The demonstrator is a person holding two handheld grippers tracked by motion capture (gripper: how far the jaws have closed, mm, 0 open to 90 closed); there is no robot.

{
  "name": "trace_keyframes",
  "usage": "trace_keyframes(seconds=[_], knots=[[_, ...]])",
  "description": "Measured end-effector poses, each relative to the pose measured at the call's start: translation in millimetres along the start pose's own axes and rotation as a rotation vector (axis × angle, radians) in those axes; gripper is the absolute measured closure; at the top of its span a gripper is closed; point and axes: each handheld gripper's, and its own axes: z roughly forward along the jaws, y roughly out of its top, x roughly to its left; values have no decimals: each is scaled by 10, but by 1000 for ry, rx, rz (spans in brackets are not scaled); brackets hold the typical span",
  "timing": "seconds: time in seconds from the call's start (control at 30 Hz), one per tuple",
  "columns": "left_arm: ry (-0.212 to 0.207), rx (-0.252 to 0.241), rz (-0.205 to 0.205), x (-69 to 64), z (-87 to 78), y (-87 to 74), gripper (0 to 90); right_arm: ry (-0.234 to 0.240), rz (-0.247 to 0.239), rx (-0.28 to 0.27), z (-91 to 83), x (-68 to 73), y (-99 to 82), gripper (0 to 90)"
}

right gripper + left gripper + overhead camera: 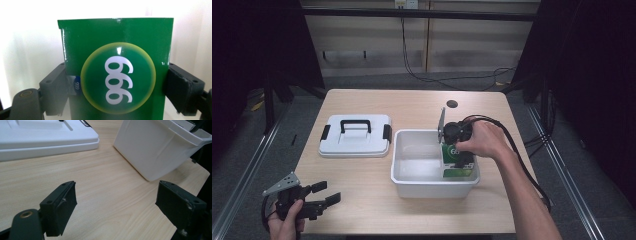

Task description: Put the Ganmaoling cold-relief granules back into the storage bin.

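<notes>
A: Status? Your right gripper (458, 150) pinches the green box (115, 75), low inside the bin (412, 187).

B: Placing nearly done; release remains. Left gripper (115, 202), fingers spread, idles over the desk (362, 175). Lid (355, 135) off.

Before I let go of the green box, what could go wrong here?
The right hand-held gripper clamps the green box by its sides, low in the white bin. The box sits near the bin's right wall, so opening jaws may catch that wall. The lid lies apart, and the left hand-held gripper is open and idle, so nothing steadies the bin.
</notes>
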Motion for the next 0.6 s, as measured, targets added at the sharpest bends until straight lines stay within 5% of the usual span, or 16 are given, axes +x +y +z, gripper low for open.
trace_keyframes(seconds=[0.6], knots=[[2,-1,-6,5,15,3,164,5,33,31,234,20,17,155]])
